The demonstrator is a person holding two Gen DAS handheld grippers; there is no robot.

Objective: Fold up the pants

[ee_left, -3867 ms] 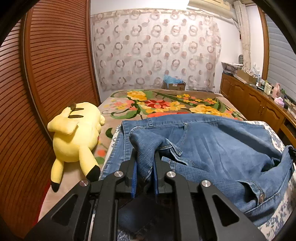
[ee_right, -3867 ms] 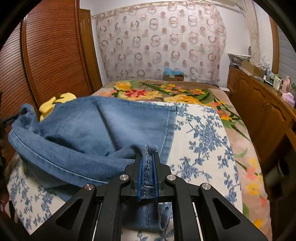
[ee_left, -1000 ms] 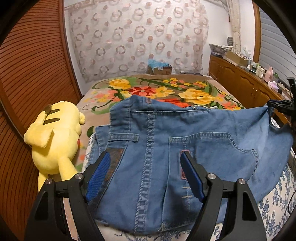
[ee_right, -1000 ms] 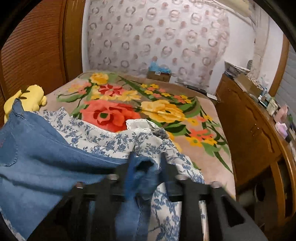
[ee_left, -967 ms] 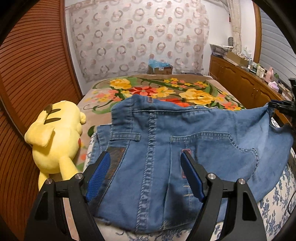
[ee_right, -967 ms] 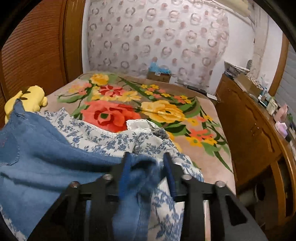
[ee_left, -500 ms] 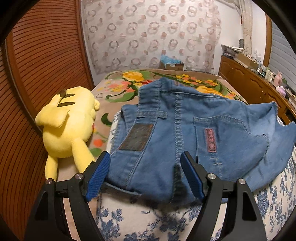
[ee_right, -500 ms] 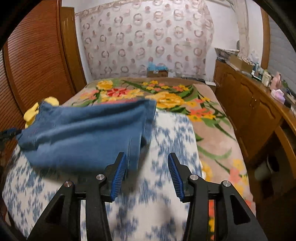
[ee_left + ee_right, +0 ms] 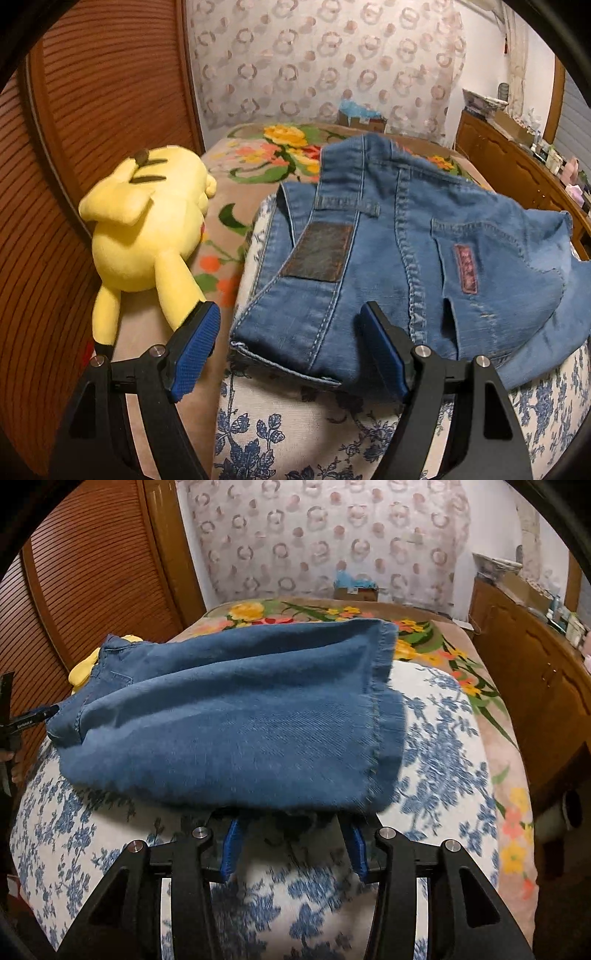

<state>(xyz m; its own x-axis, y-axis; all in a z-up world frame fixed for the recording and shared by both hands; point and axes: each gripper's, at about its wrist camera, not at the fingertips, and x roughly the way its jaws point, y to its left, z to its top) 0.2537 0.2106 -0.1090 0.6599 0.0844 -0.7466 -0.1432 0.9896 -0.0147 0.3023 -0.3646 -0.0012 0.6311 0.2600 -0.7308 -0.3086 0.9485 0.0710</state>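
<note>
**Inspector:** Fingers first. On your left gripper the blue pads stand wide apart and hold nothing; the near edge of the jeans lies between them, touching neither that I can make out.

**Operator:** And my right?

**Inspector:** Your right gripper is also spread, though less widely. Its blue fingertips sit just under the near fold of the jeans — the denim overhangs the tips, so I cannot tell whether cloth touches them. Nothing is clamped.

**Operator:** Where do the pants lie?

**Inspector:** Folded over on the white cloth with blue flowers, which covers the near part of the bed. From your left view you see the seat side up: the dark leather patch at the waistband, a back pocket with a red label. From your right view the hemmed leg ends are stacked toward the right, one layer over another, edges not quite flush.

**Operator:** Anything else on the bed?

**Inspector:** A yellow plush toy lies left of the jeans on the floral blanket, near them but apart. Beyond — a ring-patterned curtain, a slatted wooden door on the left, a wooden cabinet on the right.
</note>
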